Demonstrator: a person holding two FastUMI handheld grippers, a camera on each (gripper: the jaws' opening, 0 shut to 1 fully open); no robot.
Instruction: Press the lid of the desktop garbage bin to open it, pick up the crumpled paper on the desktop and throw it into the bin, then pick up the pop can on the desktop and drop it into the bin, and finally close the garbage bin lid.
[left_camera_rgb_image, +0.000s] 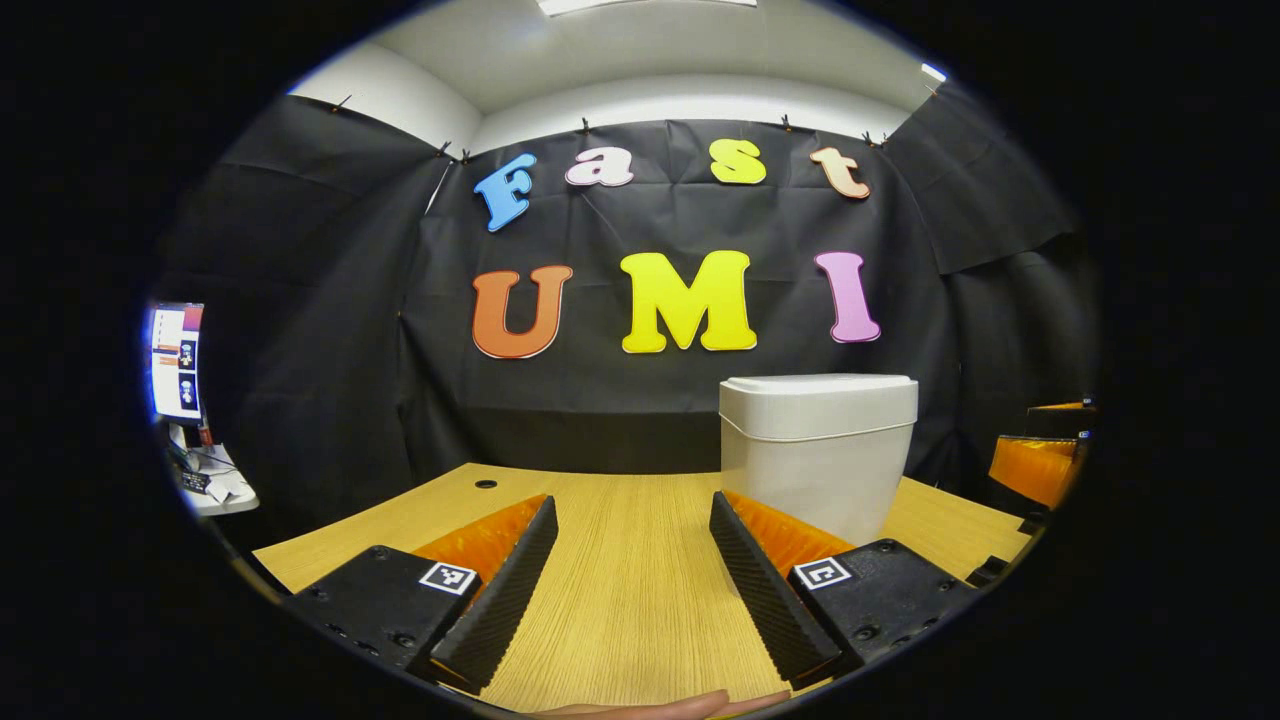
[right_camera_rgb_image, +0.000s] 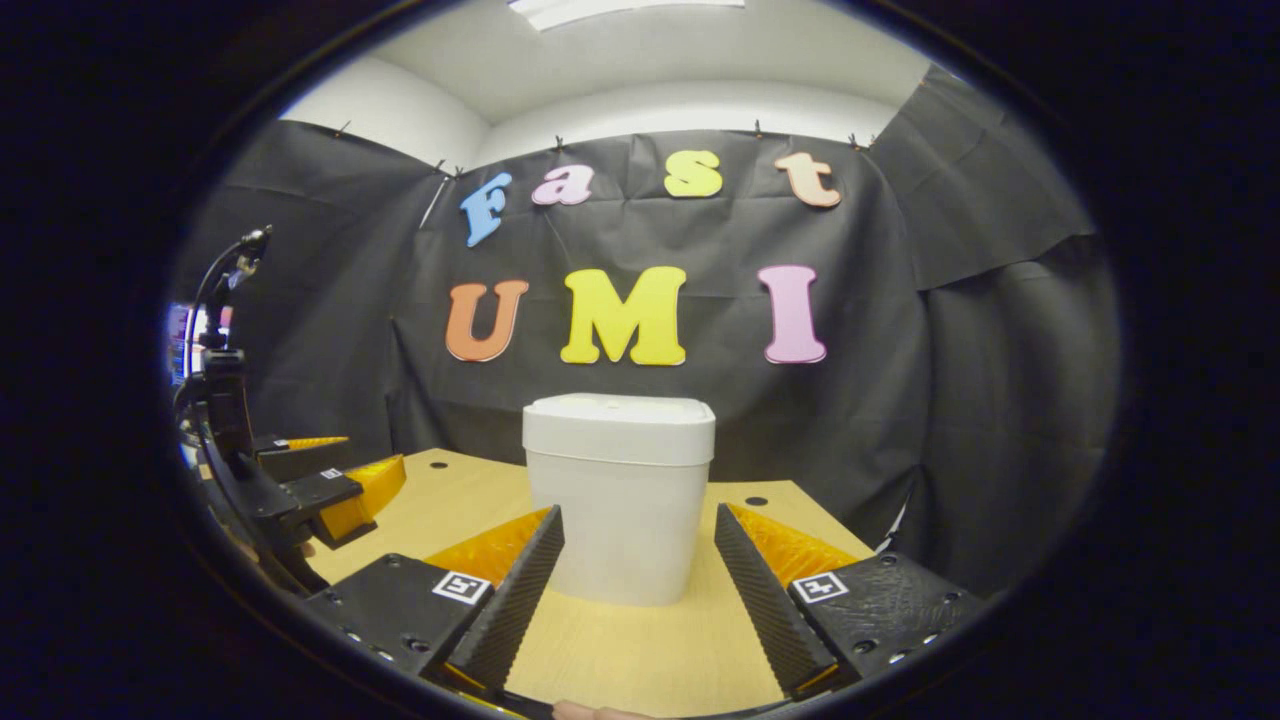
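Note:
The white desktop bin (right_camera_rgb_image: 620, 520) stands on the wooden table (right_camera_rgb_image: 640, 650) with its lid (right_camera_rgb_image: 620, 420) down. My right gripper (right_camera_rgb_image: 638, 513) is open and points straight at the bin, which stands close ahead of its fingertips. In the left gripper view the bin (left_camera_rgb_image: 818, 460) stands ahead and to the right, and its lid (left_camera_rgb_image: 818, 395) lies flat. My left gripper (left_camera_rgb_image: 633, 503) is open over bare table, with nothing between its fingers. The left gripper (right_camera_rgb_image: 320, 490) also shows at the left of the right gripper view, and the right gripper (left_camera_rgb_image: 1040, 465) at the right edge of the left gripper view.
A cable hole (left_camera_rgb_image: 486, 484) sits at the table's far left, another (right_camera_rgb_image: 757, 501) behind the bin. A lit screen (left_camera_rgb_image: 177, 360) and a small shelf stand off the table to the left. A fingertip (left_camera_rgb_image: 680, 705) shows at the bottom edge.

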